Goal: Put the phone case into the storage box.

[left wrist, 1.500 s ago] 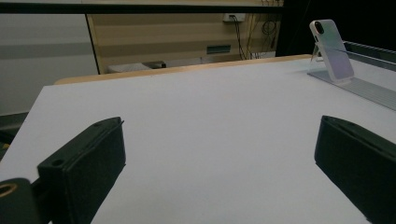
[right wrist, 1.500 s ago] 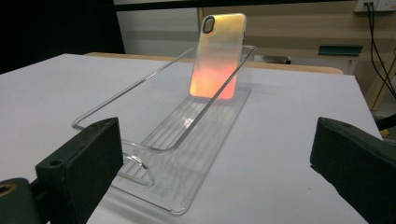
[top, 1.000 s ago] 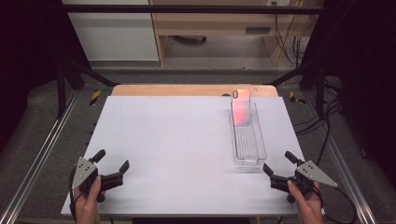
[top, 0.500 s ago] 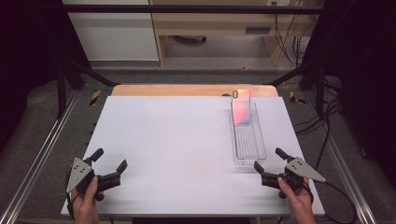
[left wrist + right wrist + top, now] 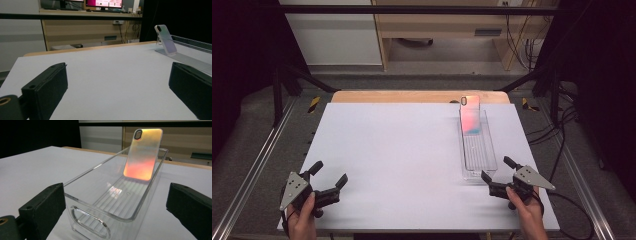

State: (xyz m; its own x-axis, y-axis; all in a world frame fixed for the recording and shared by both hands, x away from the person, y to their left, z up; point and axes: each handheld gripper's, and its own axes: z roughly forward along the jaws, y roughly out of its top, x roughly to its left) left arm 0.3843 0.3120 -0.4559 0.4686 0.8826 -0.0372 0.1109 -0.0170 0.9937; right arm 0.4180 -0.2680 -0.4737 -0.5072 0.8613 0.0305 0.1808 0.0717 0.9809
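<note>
- The clear plastic bin [image 5: 478, 162] sits at the right of centre in the high view, long side running up the frame; its walls are hard to pick out there against the white table [image 5: 402, 150].
- In the right gripper view the bin's near end, with an oval handle slot, is cut off by the bottom edge.
- Inside, a phone case [image 5: 143, 153] with an iridescent orange-pink back leans upright against the far end wall; the ribbed floor in front of it is bare.
- The right gripper [image 5: 501, 176] hovers at the lower right, just beside the bin's near end, jaws spread wide, gripping nothing.
- The left gripper [image 5: 328, 176] is at the lower left, well apart from the bin, jaws likewise wide.
</note>
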